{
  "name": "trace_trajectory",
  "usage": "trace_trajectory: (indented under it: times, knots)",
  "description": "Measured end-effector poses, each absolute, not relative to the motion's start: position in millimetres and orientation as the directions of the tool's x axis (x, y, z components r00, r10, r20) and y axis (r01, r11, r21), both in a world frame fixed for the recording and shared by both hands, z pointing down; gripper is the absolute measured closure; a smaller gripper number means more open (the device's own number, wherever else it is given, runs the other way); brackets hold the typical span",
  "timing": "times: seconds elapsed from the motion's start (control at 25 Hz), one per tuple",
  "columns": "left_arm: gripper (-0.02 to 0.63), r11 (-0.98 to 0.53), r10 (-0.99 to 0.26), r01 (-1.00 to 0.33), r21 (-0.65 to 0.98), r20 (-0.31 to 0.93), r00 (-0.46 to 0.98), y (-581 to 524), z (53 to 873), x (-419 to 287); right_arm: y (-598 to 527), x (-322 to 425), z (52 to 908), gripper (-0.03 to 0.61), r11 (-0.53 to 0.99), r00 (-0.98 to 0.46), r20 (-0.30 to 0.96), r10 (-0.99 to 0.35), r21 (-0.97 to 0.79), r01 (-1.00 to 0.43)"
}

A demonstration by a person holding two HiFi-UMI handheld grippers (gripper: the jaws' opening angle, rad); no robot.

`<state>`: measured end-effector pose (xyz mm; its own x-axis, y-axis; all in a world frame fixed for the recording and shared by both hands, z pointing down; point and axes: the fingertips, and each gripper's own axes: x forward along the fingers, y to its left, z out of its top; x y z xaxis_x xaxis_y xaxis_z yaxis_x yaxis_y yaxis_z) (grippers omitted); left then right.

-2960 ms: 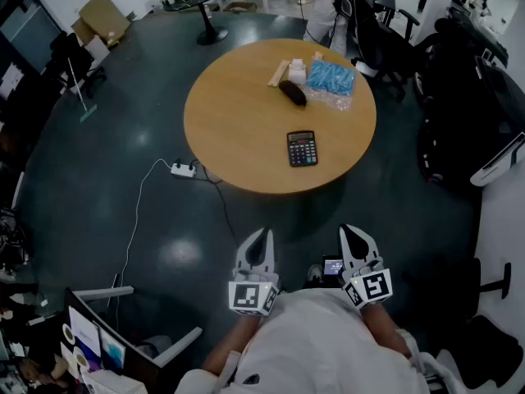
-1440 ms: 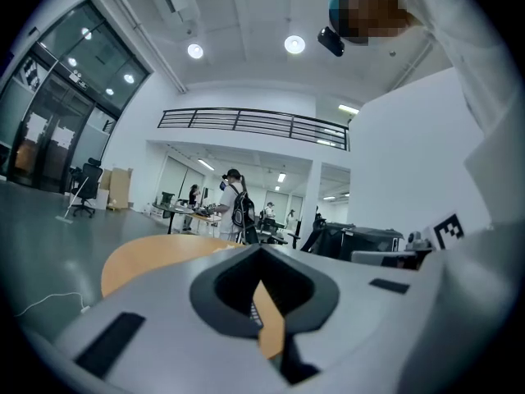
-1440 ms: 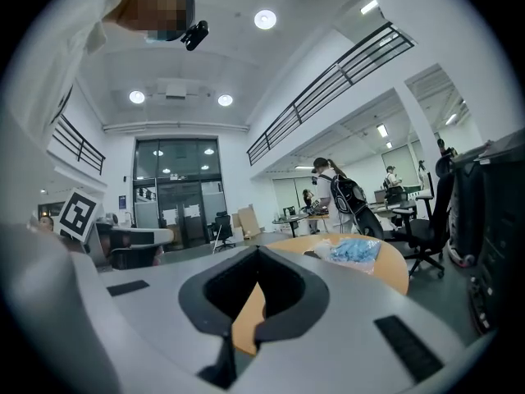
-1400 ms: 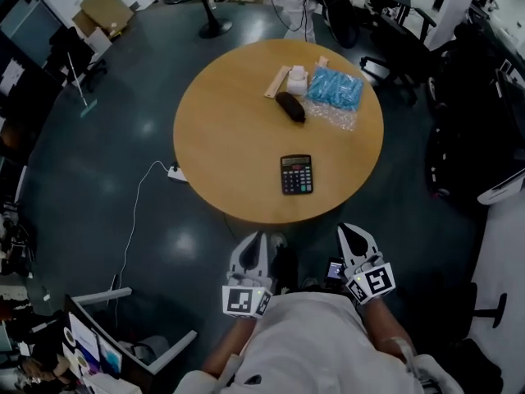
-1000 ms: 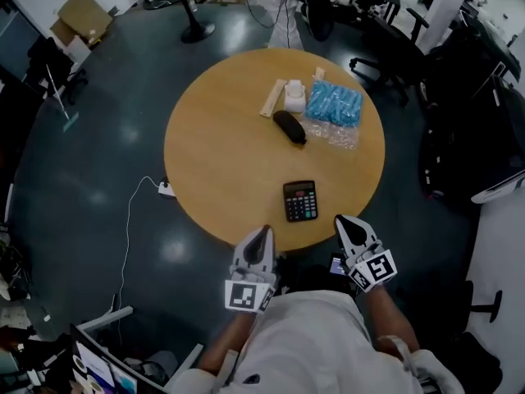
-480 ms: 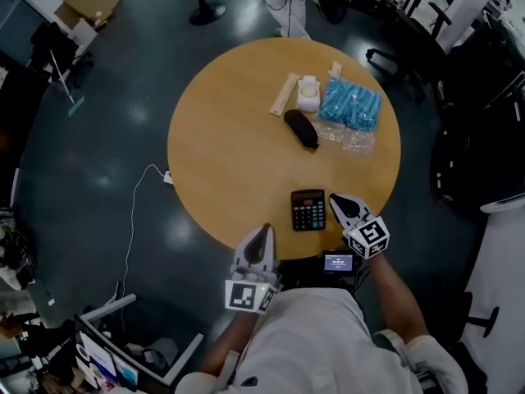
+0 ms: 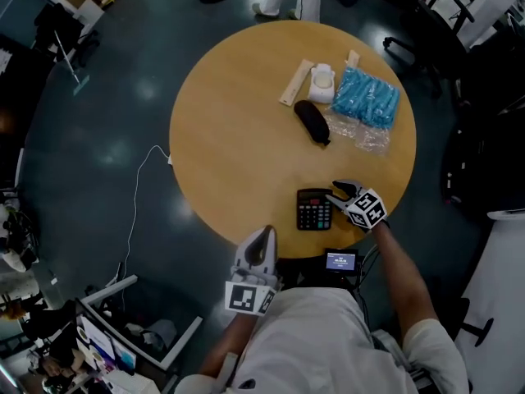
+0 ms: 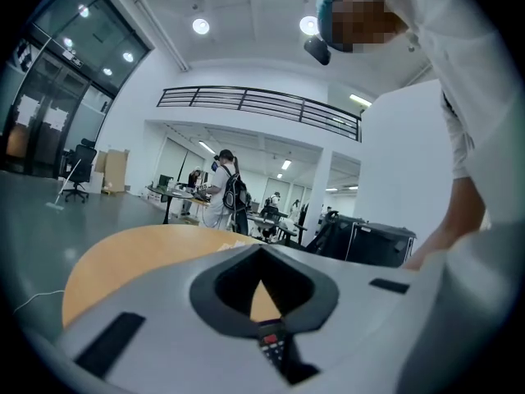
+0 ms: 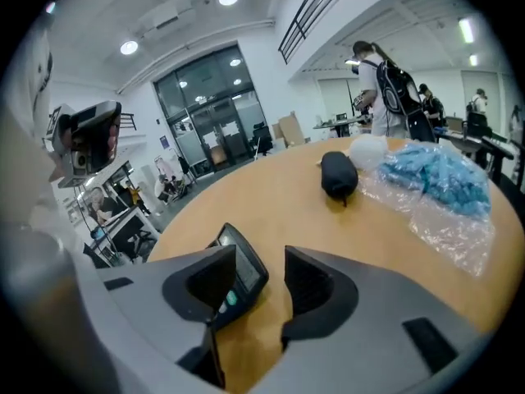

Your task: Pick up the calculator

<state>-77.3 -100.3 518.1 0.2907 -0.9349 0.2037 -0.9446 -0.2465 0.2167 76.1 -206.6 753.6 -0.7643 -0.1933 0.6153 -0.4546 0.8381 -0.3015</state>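
Two jaws apart at calculator [image 9: 244,266], right gripper view

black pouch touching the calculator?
No, in the head view the black pouch lies well apart from the calculator, with bare table between them.

table [image 7: 238,130]: tan wood | calculator [image 7: 314,209]: black, pale keys | pouch [image 7: 312,122]: black | packet [image 7: 371,97]: blue, clear wrap | floor [image 7: 107,138]: dark grey-blue | right tool [image 7: 338,192] cube: black-white squares
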Motion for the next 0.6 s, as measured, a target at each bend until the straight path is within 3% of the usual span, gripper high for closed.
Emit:
trace_trajectory:
  times: [0.36,0.6]
  knots:
    - [0.607,-0.226,-0.929,-0.944,0.240,0.240,0.283,-103.8,527.1,-75.3,-194.5,56.0,788.8,0.397,0.825,-0.784,0.619,0.045,-0.465,-0.320]
    - [0.607,-0.215,-0.937,-0.950,0.225,0.225,0.265,-97.1,533.5,-80.5,-186.8,52.5,781.2,0.474,0.795,-0.810,0.578,0.101,-0.537,-0.283]
